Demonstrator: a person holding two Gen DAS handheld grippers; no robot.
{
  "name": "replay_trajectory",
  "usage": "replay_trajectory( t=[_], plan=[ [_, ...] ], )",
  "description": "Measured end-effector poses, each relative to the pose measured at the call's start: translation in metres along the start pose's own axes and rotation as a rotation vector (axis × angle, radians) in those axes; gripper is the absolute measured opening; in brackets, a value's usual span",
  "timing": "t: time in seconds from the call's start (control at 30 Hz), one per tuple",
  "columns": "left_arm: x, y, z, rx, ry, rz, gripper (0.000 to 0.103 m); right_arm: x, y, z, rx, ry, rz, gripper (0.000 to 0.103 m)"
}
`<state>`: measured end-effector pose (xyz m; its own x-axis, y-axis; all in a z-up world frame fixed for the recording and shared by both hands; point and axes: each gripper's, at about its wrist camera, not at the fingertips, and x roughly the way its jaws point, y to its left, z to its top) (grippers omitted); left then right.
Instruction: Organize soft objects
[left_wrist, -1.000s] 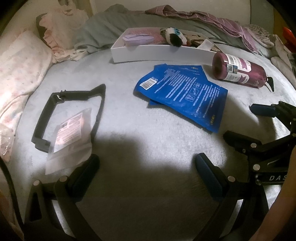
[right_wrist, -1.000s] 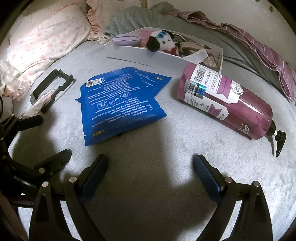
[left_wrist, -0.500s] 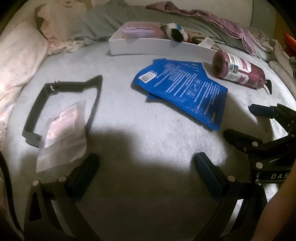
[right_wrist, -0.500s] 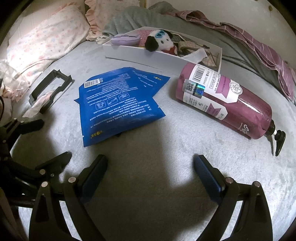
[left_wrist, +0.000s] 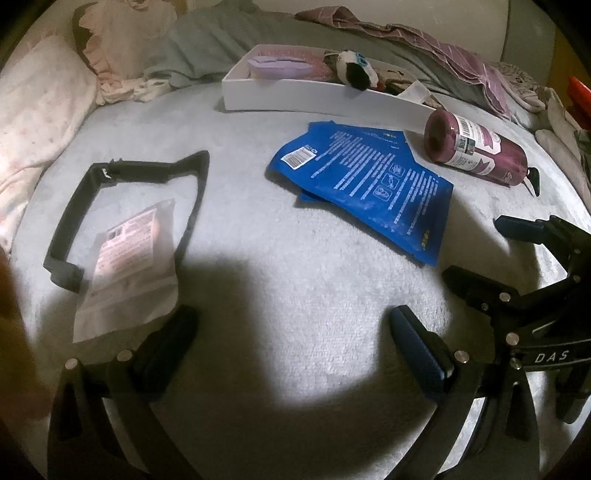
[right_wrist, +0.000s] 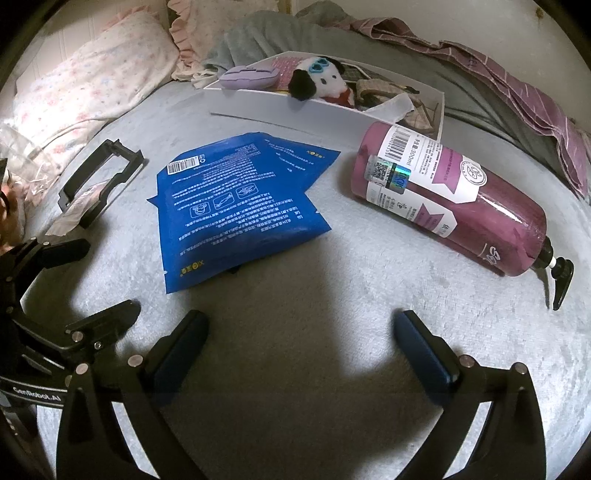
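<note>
Left wrist view: left tongs (left_wrist: 291, 332) spread, empty; blue packets (left_wrist: 369, 184) lie ahead-right on the bed (left_wrist: 295, 280), box (left_wrist: 317, 98) beyond.

Right wrist view: right tongs (right_wrist: 301, 336) opening, nothing between; packets (right_wrist: 236, 206) ahead-left, bottle (right_wrist: 450, 199) ahead-right.

Blue pouches (right_wrist: 236, 206), maroon bottle (right_wrist: 454, 206), white tray (left_wrist: 317, 98)

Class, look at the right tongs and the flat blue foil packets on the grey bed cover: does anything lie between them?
Nothing visible does. The right tongs hang empty, jaws opening, over bare grey bed cover, and the flat blue foil packets lie just ahead and left. The purple pump bottle lies off to the right, clear of that line.
</note>
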<state>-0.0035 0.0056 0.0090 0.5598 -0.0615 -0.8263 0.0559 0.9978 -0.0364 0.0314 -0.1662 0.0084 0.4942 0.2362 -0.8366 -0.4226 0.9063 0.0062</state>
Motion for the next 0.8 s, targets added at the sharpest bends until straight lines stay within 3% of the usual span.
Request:
replay_trajectory(
  t=[0.8],
  plan=[
    [-0.0018, 0.0043, 0.0007, -0.018, 0.004, -0.001, 0.103, 0.0002, -0.0006, 0.0, 0.001, -0.001, 0.004, 0.103]
  ],
)
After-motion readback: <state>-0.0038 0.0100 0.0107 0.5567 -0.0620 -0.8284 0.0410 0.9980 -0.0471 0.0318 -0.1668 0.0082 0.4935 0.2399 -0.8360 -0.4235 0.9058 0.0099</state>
